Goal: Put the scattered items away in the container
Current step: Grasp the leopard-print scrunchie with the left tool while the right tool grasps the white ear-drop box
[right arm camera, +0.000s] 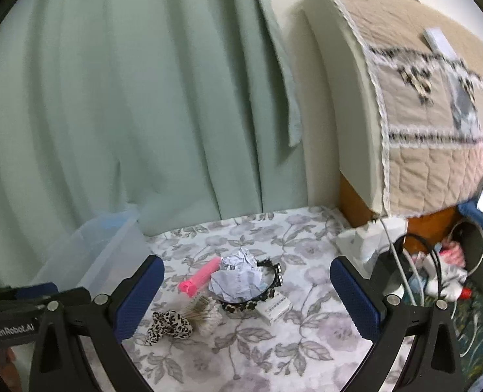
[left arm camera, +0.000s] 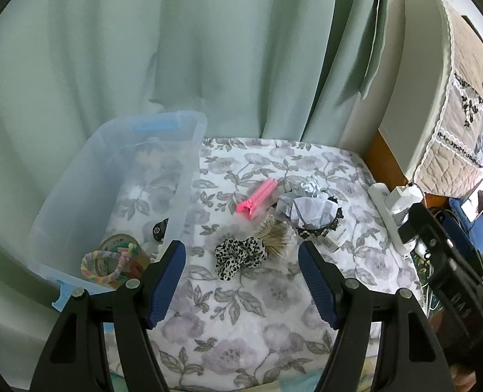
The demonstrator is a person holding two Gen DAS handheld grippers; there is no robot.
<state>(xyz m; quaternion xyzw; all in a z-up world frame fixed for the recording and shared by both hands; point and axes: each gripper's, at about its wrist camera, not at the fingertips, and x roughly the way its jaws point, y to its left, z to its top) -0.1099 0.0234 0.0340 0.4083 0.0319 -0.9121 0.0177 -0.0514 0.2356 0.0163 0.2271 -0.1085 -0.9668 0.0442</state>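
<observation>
On the floral cloth point(left arm camera: 241, 320) lie a leopard-print scrunchie point(left arm camera: 240, 256), a bundle of cotton swabs point(left arm camera: 275, 236), a pink clip point(left arm camera: 257, 197), crumpled paper point(left arm camera: 306, 204) resting in a black headband point(left arm camera: 319, 228), and a small white box point(left arm camera: 336, 240). A clear plastic bin point(left arm camera: 182, 176) stands to the left; inside it are a pastel braided ring point(left arm camera: 109, 263) on a tape roll, and a small black item. My left gripper point(left arm camera: 241, 254) hangs open just in front of the scrunchie, nothing between its pads. My right gripper point(right arm camera: 246, 272) is also open and empty, short of the paper point(right arm camera: 236, 277) and headband point(right arm camera: 267, 290).
A green curtain point(left arm camera: 176, 49) hangs behind the bin. At right stand a white power strip point(left arm camera: 391, 209) with plugs and cables, a quilt-covered white appliance point(right arm camera: 421, 114), and clutter on the floor. The left gripper's body shows at the left edge of the right wrist view.
</observation>
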